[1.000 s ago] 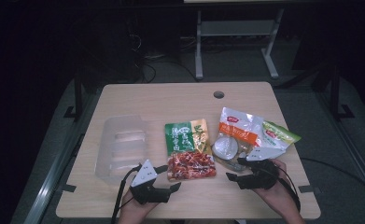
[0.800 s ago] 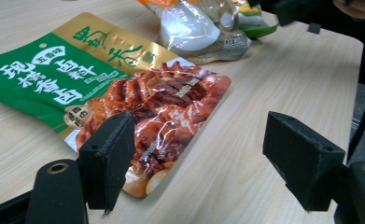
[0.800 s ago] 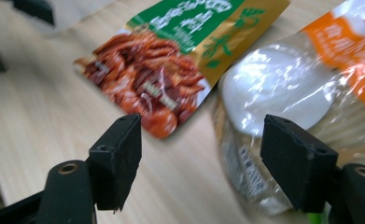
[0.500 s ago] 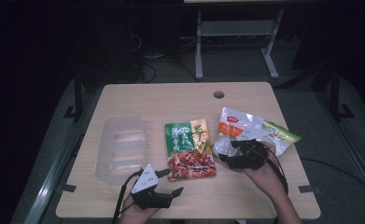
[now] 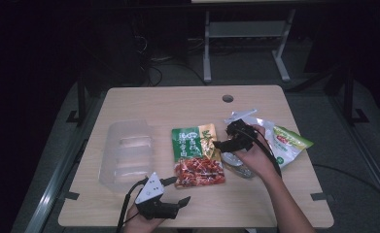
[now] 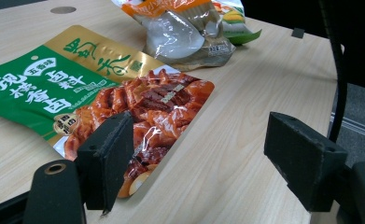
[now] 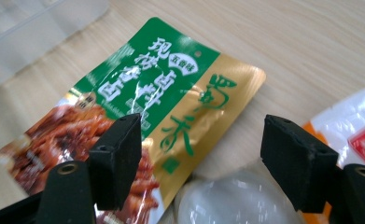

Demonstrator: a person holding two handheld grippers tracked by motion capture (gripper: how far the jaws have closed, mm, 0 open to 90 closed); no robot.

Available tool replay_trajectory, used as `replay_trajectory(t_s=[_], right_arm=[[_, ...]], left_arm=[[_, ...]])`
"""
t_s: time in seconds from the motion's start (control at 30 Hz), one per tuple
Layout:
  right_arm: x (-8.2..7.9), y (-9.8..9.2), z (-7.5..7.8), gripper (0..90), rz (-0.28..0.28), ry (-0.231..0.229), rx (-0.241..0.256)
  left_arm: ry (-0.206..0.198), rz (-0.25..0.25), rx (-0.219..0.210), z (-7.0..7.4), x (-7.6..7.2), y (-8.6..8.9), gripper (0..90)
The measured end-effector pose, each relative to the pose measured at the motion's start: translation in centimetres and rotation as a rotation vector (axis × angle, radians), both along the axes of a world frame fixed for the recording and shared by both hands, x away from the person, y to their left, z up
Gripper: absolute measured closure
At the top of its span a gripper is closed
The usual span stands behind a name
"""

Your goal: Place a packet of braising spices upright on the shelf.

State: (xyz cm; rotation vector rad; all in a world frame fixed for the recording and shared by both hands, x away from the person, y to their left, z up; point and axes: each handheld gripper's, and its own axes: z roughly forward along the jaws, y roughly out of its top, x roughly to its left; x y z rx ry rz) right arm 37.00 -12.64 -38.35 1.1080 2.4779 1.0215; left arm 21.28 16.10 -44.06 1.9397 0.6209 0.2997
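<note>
Black two-jaw left gripper (image 5: 177, 190) topped by grey three-cornered plate, black cable trailing

Counting the things on the desk

There is one desk (image 5: 187, 102), and it has one small round hole (image 5: 227, 98) at the far side. On it lie three food packets: one green and gold packet (image 5: 196, 154) in the middle, one clear packet with white pieces (image 5: 240, 162) just to its right, and one green-edged packet (image 5: 288, 143) at the far right. There is one clear plastic box (image 5: 127, 155) on the left. There are two grippers: one left gripper (image 5: 178, 190) at the near edge and one right gripper (image 5: 218, 144) over the packets.
</note>
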Motion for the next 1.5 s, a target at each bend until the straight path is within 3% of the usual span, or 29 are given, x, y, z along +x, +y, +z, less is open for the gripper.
replay_trajectory(t_s=[0.23, 0.37, 0.5, 0.77, 1.27, 1.5], right_arm=[[3.0, 1.8, -0.7, 27.8, -0.016, 0.038, -0.026], [3.9, 2.3, -1.1, 27.8, -0.024, 0.054, -0.033], [5.0, 3.0, -2.4, 28.1, -0.057, 0.09, -0.034], [6.1, 3.8, -4.3, 28.4, -0.086, 0.129, -0.092], [7.2, 4.1, -5.9, 32.3, -0.132, 0.232, -0.098], [7.2, 4.5, -6.1, 39.2, -0.134, 0.252, -0.099]], left_arm=[[0.005, -0.001, -0.009, 0.0, 0.0, 0.0, 23.0], [0.003, -0.004, -0.008, 0.0, 0.0, 0.0, 22.5], [0.002, -0.003, -0.015, 0.0, 0.0, 0.0, 20.8], [0.0, -0.004, -0.016, 0.1, 0.0, 0.1, 20.7], [-0.002, -0.009, -0.016, 0.2, -0.1, 0.1, 20.3], [-0.001, -0.011, -0.019, 0.2, -0.1, 0.0, 20.4]])
